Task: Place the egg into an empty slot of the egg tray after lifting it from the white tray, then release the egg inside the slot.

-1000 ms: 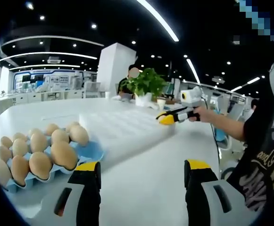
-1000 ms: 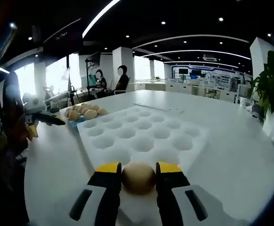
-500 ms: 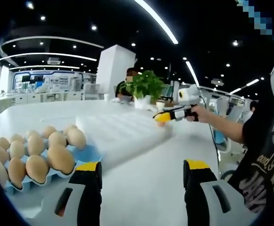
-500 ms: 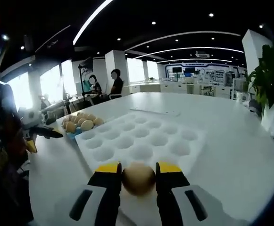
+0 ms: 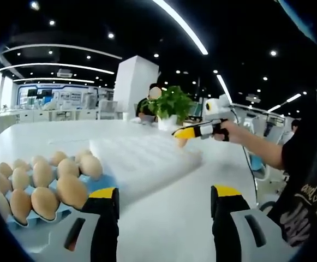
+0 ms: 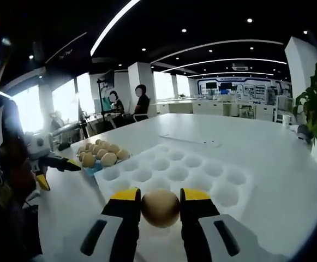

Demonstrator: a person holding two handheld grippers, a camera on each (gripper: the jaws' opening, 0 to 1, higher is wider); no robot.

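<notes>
Ahead of my right gripper (image 6: pixel 160 210) lies the white tray (image 6: pixel 213 188); the egg tray (image 6: pixel 95 165) sits beyond-left. My left gripper (image 5: pixel 165 203) hangs open. I clasp the egg (image 6: pixel 160 207) by its sides: light, smooth, brittle, so gently.

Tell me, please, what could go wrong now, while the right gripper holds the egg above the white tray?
1. The egg is held only by its sides in the right gripper; it could slip or crack.
2. The blue egg tray looks nearly full, so the egg may bump a neighbouring egg.
3. The open left gripper waits beside that tray and might obstruct.
</notes>
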